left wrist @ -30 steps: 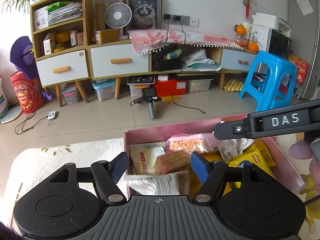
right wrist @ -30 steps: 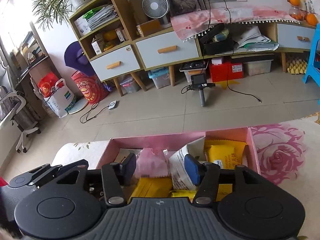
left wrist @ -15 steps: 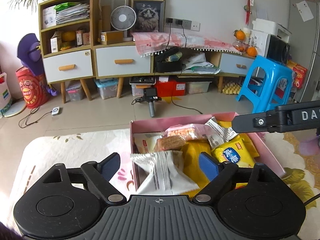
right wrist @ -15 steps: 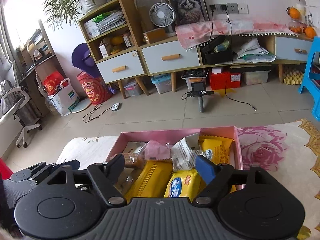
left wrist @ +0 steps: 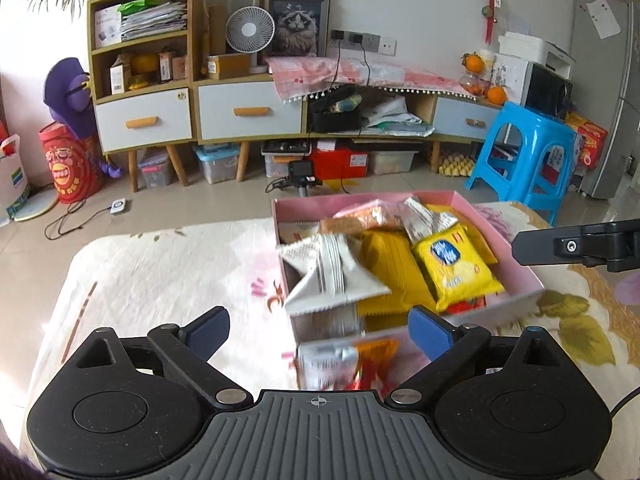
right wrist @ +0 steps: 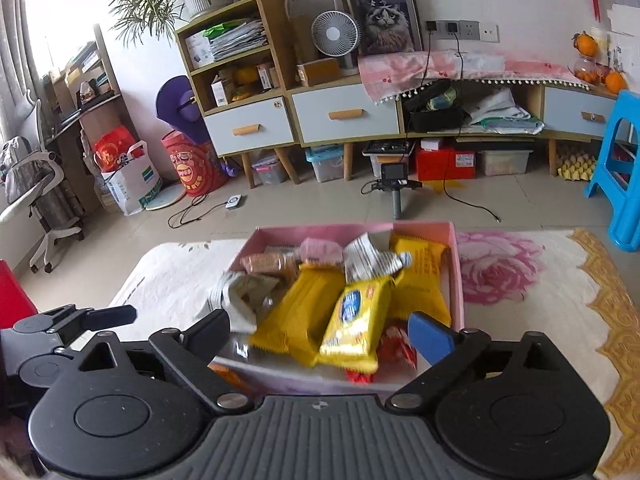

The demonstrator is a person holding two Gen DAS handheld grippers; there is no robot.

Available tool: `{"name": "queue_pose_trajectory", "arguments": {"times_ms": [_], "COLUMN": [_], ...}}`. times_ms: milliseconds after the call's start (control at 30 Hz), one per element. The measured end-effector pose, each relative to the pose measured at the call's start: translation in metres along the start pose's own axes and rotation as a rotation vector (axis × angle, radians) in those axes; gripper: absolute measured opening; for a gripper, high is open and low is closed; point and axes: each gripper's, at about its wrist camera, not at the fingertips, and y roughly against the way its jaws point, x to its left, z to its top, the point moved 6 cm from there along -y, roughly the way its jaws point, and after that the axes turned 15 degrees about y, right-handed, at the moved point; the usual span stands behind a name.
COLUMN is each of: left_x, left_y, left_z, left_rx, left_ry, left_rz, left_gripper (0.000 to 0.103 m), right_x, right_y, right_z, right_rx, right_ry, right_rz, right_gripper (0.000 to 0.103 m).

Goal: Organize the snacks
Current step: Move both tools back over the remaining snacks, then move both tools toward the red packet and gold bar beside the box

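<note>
The pink box (left wrist: 520, 296) on the flowered table (left wrist: 168, 272) brims with snack packets, a white one (left wrist: 332, 276) draped over its 9 o'clock wall. Left gripper (left wrist: 318, 330) and right gripper (right wrist: 320, 330) hang spread, empty. Packing looks nearly done; tidying remains.

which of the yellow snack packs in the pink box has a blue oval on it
The bright yellow pack lying on top near the box's right side; the darker yellow packs beside it show no blue oval.
</note>
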Motion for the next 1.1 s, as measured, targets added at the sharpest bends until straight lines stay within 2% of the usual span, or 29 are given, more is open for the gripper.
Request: {"name": "queue_pose_trajectory", "arguments": {"times_ms": [500, 700, 1100], "left_x": [0.024, 0.025, 0.009], "left_y": [0.023, 0.015, -0.014], "left_z": [-0.058, -0.076, -0.091], "left_rx": [0.023, 0.017, 0.037], "left_ry": [0.003, -0.004, 0.066], "left_rz": [0.017, 0.023, 0.027], "left_gripper": [0.100, 0.101, 0.101], "right_x": [0.014, 0.025, 0.034], "right_y": [0.018, 0.015, 0.004], "right_z": [-0.056, -0.083, -0.124], "right_rx": [0.028, 0.029, 0.096], "right_ry": [0.058, 0.122, 0.174], "right_rz": [-0.015, -0.039, -0.048], "right_gripper": [0.093, 0.093, 0.093]}}
